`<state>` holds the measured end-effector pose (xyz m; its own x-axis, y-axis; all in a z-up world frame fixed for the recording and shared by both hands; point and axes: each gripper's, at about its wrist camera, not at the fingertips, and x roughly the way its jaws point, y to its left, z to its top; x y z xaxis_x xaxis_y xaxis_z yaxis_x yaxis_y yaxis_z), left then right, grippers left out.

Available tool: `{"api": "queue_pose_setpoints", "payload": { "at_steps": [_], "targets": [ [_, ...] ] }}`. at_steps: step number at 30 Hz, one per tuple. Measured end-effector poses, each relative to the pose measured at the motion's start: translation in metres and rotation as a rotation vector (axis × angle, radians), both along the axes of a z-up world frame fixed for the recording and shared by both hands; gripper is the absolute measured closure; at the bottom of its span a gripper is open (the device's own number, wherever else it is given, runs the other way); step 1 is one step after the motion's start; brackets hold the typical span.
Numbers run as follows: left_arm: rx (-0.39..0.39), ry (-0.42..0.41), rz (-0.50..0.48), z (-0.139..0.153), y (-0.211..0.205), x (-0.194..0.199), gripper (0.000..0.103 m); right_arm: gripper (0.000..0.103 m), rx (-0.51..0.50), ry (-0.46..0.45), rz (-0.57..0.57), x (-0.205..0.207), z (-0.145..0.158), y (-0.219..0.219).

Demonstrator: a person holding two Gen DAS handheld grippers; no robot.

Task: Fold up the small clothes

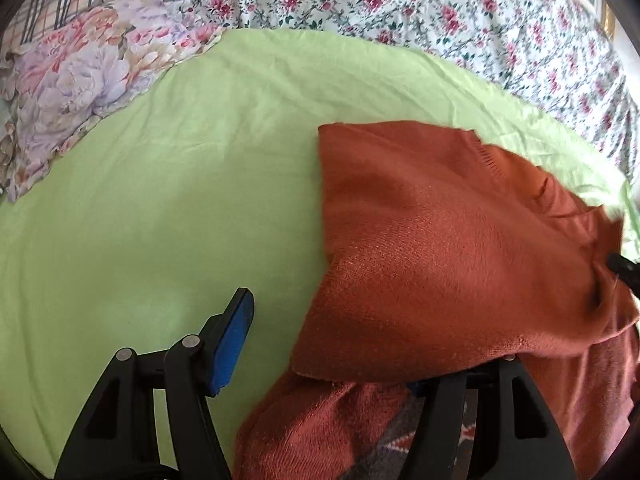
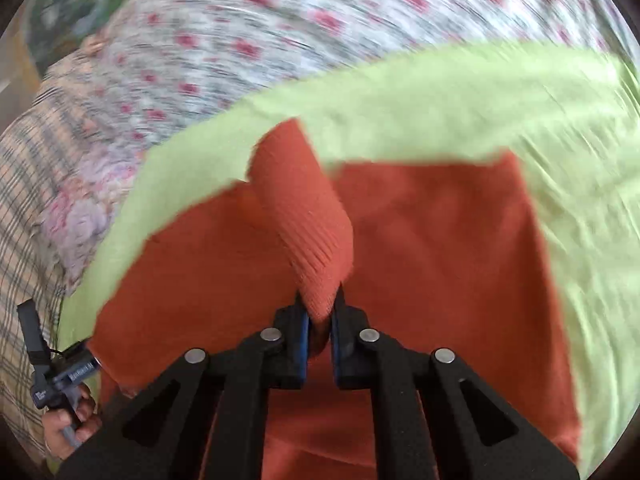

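Rust-orange knit sweater (image 1: 440, 248) spread on lime-green sheet (image 1: 160, 200), draped over rt finger of left gripper (image 1: 332, 340); jaws wide apart, holding nothing. Floral pillow (image 1: 80, 80) far left. Rt wrist view, blurred: right gripper (image 2: 319, 322) clamped on ribbed sweater cuff (image 2: 308, 216), rest of sweater (image 2: 440, 240) flat on sheet (image 2: 520, 108).
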<state>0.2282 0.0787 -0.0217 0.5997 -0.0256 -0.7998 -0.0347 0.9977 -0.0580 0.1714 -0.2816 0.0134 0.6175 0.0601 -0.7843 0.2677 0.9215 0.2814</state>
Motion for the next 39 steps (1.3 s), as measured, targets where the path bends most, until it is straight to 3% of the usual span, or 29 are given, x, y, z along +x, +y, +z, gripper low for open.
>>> {"api": "queue_pose_setpoints", "payload": {
  "at_steps": [2, 5, 9, 11, 15, 18, 20, 23, 24, 25, 26, 27, 29, 31, 36, 39],
  "targets": [
    [0.003, -0.002, 0.021, -0.002, 0.003, 0.000, 0.038, 0.073, -0.002, 0.030, -0.084, -0.019, -0.006, -0.023],
    [-0.031, -0.020, 0.065, 0.000, 0.015, -0.006, 0.038, 0.072, -0.011, 0.023, -0.177, -0.046, -0.005, -0.045],
    [-0.049, -0.044, 0.088, 0.001, 0.020, -0.011, 0.038, 0.070, -0.015, -0.011, -0.218, -0.062, 0.004, -0.048],
    [-0.040, -0.037, 0.082, -0.001, 0.018, -0.011, 0.038, 0.068, -0.023, -0.031, -0.190, -0.058, 0.010, -0.042],
    [-0.053, -0.034, 0.079, -0.003, 0.018, -0.010, 0.037, 0.052, 0.007, -0.041, -0.058, -0.031, 0.017, -0.026],
    [-0.075, -0.029, 0.080, -0.005, 0.021, -0.009, 0.037, 0.040, -0.118, -0.023, -0.013, -0.006, 0.020, -0.017],
    [-0.074, -0.028, 0.077, -0.005, 0.021, -0.008, 0.037, 0.033, -0.210, 0.024, 0.021, 0.013, 0.016, -0.019],
    [-0.062, -0.022, 0.072, -0.005, 0.018, -0.007, 0.037, 0.031, -0.237, 0.137, 0.144, 0.039, -0.004, -0.024],
    [-0.057, -0.018, 0.070, -0.005, 0.017, -0.005, 0.037, 0.035, -0.229, 0.162, 0.181, 0.044, -0.010, -0.025],
    [-0.052, -0.016, 0.069, -0.004, 0.016, -0.004, 0.037, 0.047, -0.220, 0.177, 0.230, 0.048, -0.016, -0.026],
    [-0.048, -0.015, 0.068, -0.003, 0.015, -0.003, 0.037, 0.087, -0.225, 0.174, 0.257, 0.048, -0.018, -0.026],
    [-0.045, -0.015, 0.068, -0.002, 0.014, -0.002, 0.037, 0.096, -0.237, 0.176, 0.271, 0.049, -0.019, -0.026],
    [-0.040, -0.012, 0.073, -0.002, 0.015, 0.000, 0.037, 0.098, -0.205, 0.143, 0.267, 0.044, -0.008, -0.034],
    [-0.043, -0.010, 0.083, -0.001, 0.017, 0.003, 0.037, 0.098, -0.176, 0.035, 0.283, 0.028, 0.014, -0.039],
    [-0.046, -0.026, 0.125, 0.002, 0.025, 0.002, 0.037, 0.099, -0.224, -0.160, 0.362, -0.024, 0.051, -0.042],
    [-0.048, -0.014, 0.129, -0.002, 0.027, -0.003, 0.037, 0.100, -0.245, -0.148, 0.393, -0.045, 0.046, -0.043]
  ]
}}
